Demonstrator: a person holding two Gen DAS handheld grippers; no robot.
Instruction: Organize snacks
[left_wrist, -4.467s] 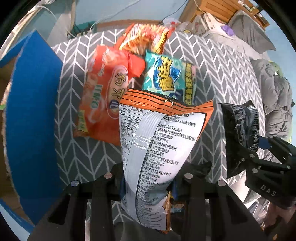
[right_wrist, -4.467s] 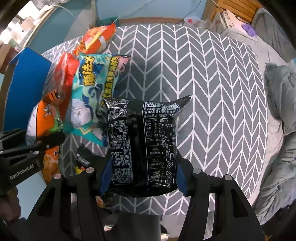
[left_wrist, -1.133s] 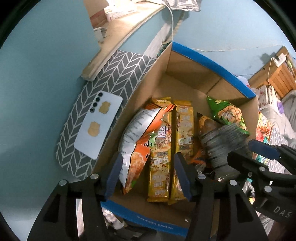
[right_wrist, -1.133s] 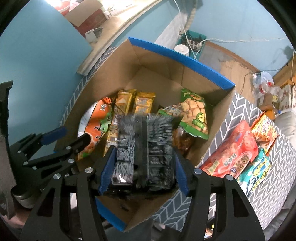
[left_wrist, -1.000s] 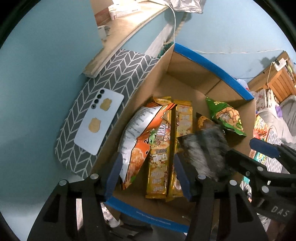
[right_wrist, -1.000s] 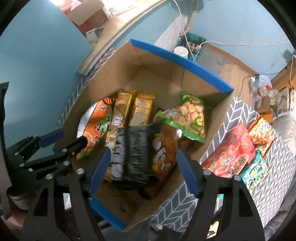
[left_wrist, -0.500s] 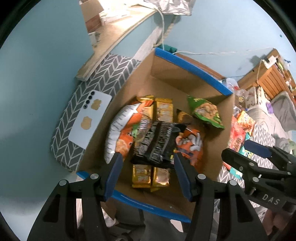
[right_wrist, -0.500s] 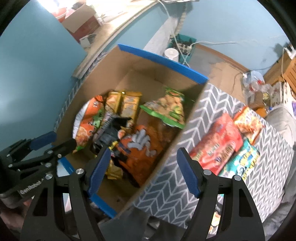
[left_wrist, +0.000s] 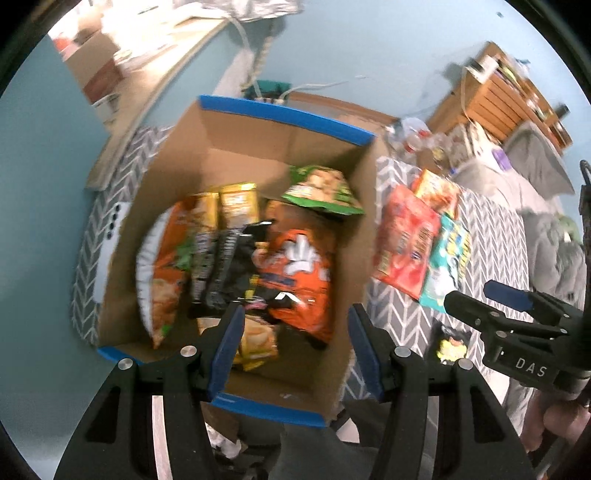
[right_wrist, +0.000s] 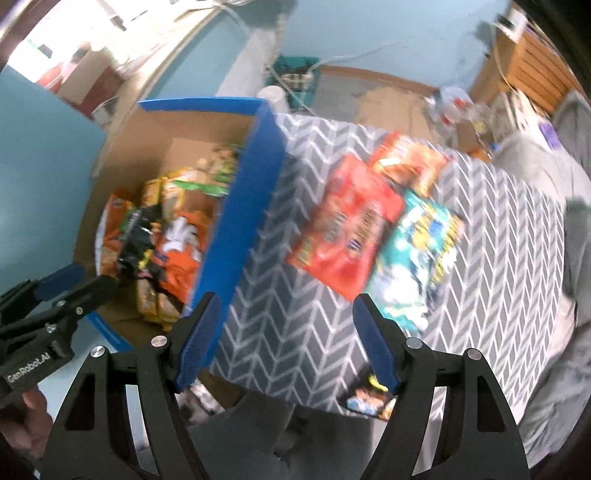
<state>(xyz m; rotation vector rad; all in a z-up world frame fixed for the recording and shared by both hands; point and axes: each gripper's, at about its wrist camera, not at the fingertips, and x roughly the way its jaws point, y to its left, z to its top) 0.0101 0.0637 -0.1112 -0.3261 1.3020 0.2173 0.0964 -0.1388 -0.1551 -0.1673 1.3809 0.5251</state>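
Both empty, jaws spread, the left gripper (left_wrist: 293, 345) and right gripper (right_wrist: 286, 341) are hovering between deliveries to the cardboard box (left_wrist: 280, 114); next, the red snack bag (right_wrist: 347, 236) at 1 o'clock needs grasping.

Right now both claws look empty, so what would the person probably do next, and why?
Probably swing the right gripper, open and empty, toward the red snack bag on the chevron cloth. That bag and the teal bag lie outside the cardboard box, and the red one seems nearest.

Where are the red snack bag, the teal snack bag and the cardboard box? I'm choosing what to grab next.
red snack bag (right_wrist: 347, 236): right wrist view, middle of its front.
teal snack bag (right_wrist: 421, 254): right wrist view, centre of the pack.
cardboard box (left_wrist: 284, 118): left wrist view, blue far rim.
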